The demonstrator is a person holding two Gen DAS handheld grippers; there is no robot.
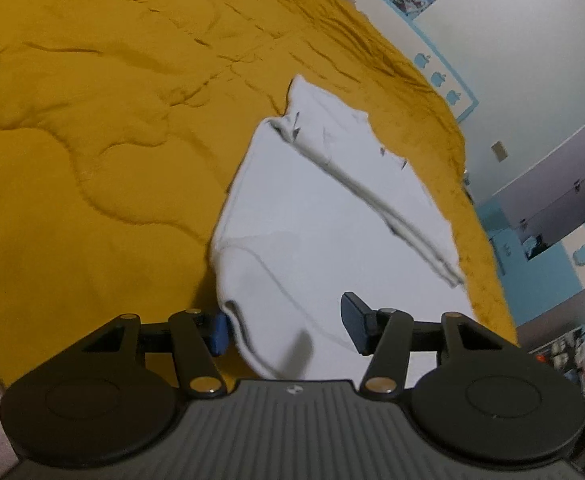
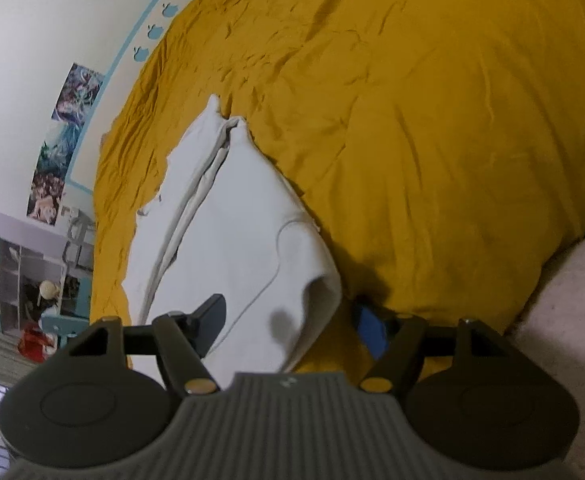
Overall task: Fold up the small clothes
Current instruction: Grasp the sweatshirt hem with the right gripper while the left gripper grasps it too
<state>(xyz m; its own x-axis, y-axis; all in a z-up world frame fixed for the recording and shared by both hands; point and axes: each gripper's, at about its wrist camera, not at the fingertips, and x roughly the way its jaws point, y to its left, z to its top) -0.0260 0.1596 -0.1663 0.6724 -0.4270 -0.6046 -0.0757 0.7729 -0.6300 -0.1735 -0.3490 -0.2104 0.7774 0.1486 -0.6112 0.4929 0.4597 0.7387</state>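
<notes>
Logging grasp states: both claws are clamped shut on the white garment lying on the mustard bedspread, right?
Not shut. Both wrist views show the left claw and right claw open, fingers straddling the white garment's near edge on the mustard bedspread.

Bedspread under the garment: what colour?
Mustard yellow bedspread, plain; clearest in the right wrist view.

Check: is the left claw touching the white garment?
Cannot tell. In the left wrist view the open left claw straddles the white garment; neither contact nor a gap shows plainly.
</notes>
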